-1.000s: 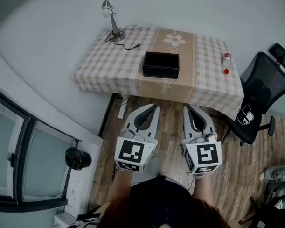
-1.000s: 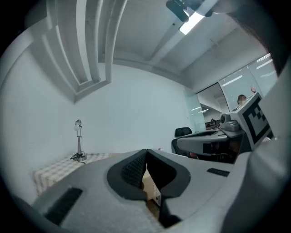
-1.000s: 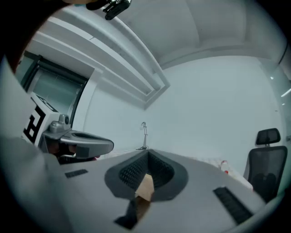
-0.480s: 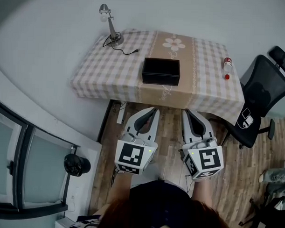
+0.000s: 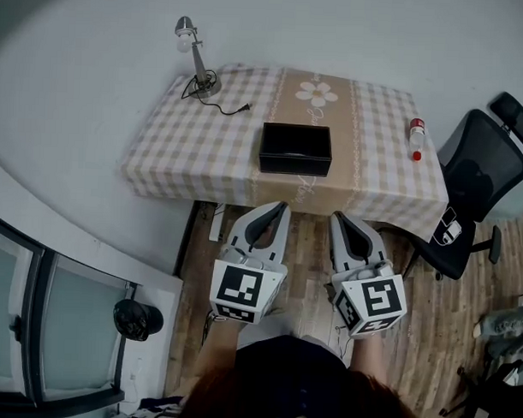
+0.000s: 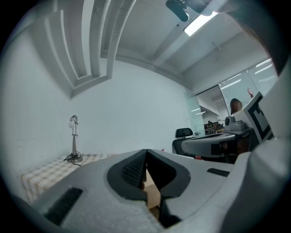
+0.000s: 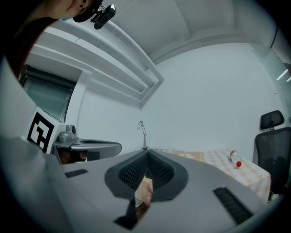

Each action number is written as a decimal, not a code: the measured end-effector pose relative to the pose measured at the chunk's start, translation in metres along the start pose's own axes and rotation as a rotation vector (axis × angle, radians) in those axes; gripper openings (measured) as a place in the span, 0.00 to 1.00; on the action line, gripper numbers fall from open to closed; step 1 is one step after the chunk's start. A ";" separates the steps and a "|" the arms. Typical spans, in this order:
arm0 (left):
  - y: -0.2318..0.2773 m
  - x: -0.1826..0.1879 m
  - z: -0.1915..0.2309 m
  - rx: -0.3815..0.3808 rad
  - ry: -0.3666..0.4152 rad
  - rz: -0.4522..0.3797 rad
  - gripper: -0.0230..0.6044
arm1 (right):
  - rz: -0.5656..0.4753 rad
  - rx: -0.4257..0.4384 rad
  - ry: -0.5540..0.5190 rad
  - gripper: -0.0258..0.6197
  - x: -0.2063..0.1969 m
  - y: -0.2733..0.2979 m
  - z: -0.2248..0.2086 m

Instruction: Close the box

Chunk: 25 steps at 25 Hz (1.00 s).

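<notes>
The black box sits on the checked tablecloth of the table, near its front edge, with its top open and a dark inside showing. My left gripper and right gripper hang side by side over the wooden floor, short of the table and well apart from the box. Both are shut, jaw tips touching, with nothing held. In the left gripper view the left gripper hides the box. The right gripper does the same in the right gripper view.
A desk lamp with a loose cable stands at the table's back left. A red-capped bottle lies at its right edge. A black office chair stands right of the table. Left are a glass partition and a black fan-like object.
The table and box have slid lower in the head view and the grippers sit a little nearer to its front edge. Both grippers stayed shut.
</notes>
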<state>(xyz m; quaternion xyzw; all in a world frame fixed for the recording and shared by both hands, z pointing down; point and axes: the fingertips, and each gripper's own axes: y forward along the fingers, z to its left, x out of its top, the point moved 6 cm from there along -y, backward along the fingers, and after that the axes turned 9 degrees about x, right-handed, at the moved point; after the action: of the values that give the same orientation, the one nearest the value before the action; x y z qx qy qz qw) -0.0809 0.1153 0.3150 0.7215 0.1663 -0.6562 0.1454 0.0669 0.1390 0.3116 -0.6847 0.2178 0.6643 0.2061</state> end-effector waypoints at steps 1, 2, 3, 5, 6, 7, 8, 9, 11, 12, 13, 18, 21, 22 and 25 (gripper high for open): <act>0.003 -0.001 0.002 -0.004 0.001 0.005 0.08 | 0.005 -0.004 0.004 0.07 0.000 0.003 0.000; 0.005 -0.002 0.004 -0.010 0.002 0.007 0.08 | 0.008 -0.006 0.005 0.07 0.000 0.005 0.000; 0.007 -0.002 0.005 -0.017 0.001 0.007 0.08 | 0.012 -0.006 0.003 0.07 -0.001 0.007 0.000; 0.010 -0.001 0.007 -0.032 0.000 0.000 0.08 | 0.022 -0.010 0.002 0.07 -0.002 0.011 0.001; 0.012 -0.001 0.008 -0.038 0.001 -0.003 0.08 | 0.026 -0.012 0.005 0.07 -0.003 0.012 0.001; 0.013 -0.001 0.008 -0.044 0.003 -0.004 0.08 | 0.025 -0.015 0.010 0.07 -0.004 0.013 0.001; 0.013 -0.001 0.009 -0.051 0.004 -0.006 0.08 | 0.022 -0.016 0.015 0.07 -0.004 0.015 0.001; 0.013 -0.001 0.010 -0.058 0.004 -0.007 0.08 | 0.018 -0.016 0.018 0.07 -0.004 0.017 0.002; 0.015 -0.002 0.013 -0.067 0.004 -0.010 0.08 | 0.013 -0.010 0.021 0.07 -0.003 0.020 0.003; 0.016 -0.001 0.014 -0.069 0.005 -0.012 0.08 | 0.013 -0.006 0.022 0.07 -0.002 0.022 0.003; 0.016 -0.001 0.015 -0.071 0.005 -0.014 0.08 | 0.015 -0.004 0.024 0.07 -0.001 0.023 0.003; 0.022 0.002 0.020 -0.081 -0.010 -0.026 0.08 | 0.010 -0.008 0.022 0.07 0.002 0.029 0.000; 0.029 0.001 0.023 -0.084 -0.014 -0.027 0.08 | -0.001 -0.016 0.009 0.07 0.004 0.035 -0.005; 0.032 0.001 0.024 -0.085 -0.015 -0.026 0.08 | -0.001 -0.017 0.007 0.07 0.004 0.037 -0.007; 0.040 0.000 0.027 -0.086 -0.015 -0.023 0.08 | -0.001 -0.019 0.012 0.07 0.003 0.044 -0.014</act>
<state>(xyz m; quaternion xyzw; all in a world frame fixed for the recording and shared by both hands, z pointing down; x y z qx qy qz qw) -0.0878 0.0673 0.3116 0.7077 0.2016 -0.6556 0.1697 0.0527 0.0948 0.3096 -0.6907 0.2121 0.6621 0.1987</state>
